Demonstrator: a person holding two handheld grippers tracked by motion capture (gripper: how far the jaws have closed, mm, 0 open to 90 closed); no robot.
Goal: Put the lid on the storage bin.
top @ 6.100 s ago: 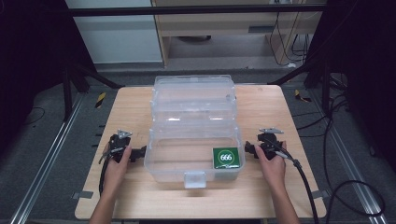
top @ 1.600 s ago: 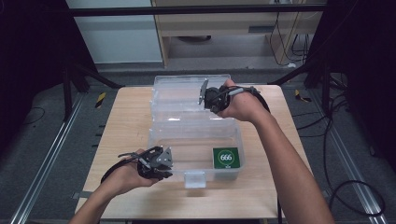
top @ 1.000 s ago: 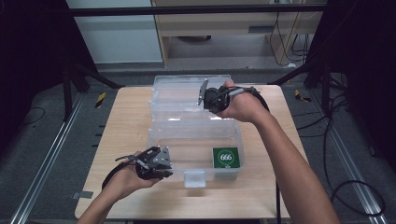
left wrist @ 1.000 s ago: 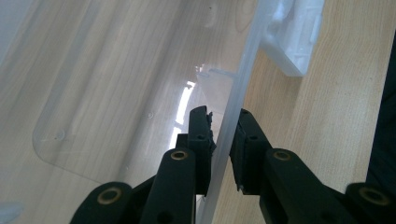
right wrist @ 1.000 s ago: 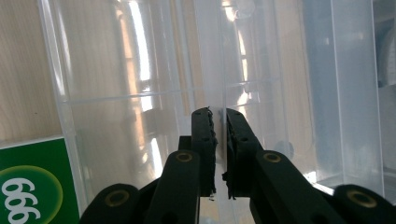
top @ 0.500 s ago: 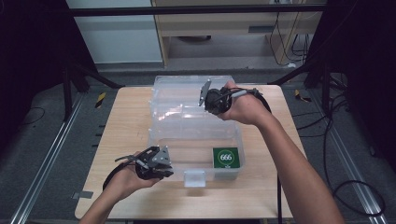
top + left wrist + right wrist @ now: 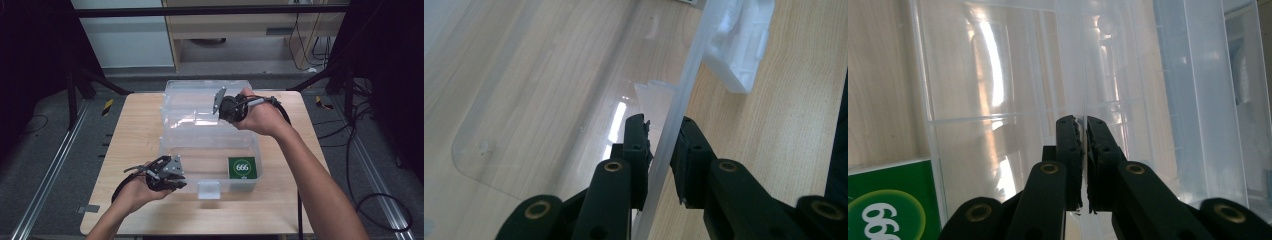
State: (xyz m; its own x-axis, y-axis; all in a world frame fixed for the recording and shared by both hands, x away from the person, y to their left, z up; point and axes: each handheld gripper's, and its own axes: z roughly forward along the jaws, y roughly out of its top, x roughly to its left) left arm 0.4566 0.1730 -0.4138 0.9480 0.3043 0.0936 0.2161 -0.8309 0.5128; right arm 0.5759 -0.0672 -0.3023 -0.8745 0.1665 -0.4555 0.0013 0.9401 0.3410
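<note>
sitting on a wooden table [image 7: 125,125]: clear plastic box [image 7: 210,150], open, with its clear lid [image 7: 200,100] swung back toward the far side. lying flat inside the box at the near right corner, a green card [image 7: 242,167] printed 666, also seen at the lower left of the right gripper view [image 7: 888,205]. white latch [image 7: 208,189] hanging on the near wall of the box, about mid-way along.

reaching in at the near left corner of the box, left gripper [image 7: 175,175], held in the left hand [image 7: 145,187]. jaws set either side of the box's thin clear wall [image 7: 679,125], one inside and one outside, slightly apart, closing on the plastic edge; whether the pads press it tight, cannot tell.

stretched over the box to the far right, right gripper [image 7: 220,102], held in the right hand [image 7: 260,117]. jaws nearly together, pinched on a thin upright clear edge [image 7: 1080,65] where box and lid meet.
</note>
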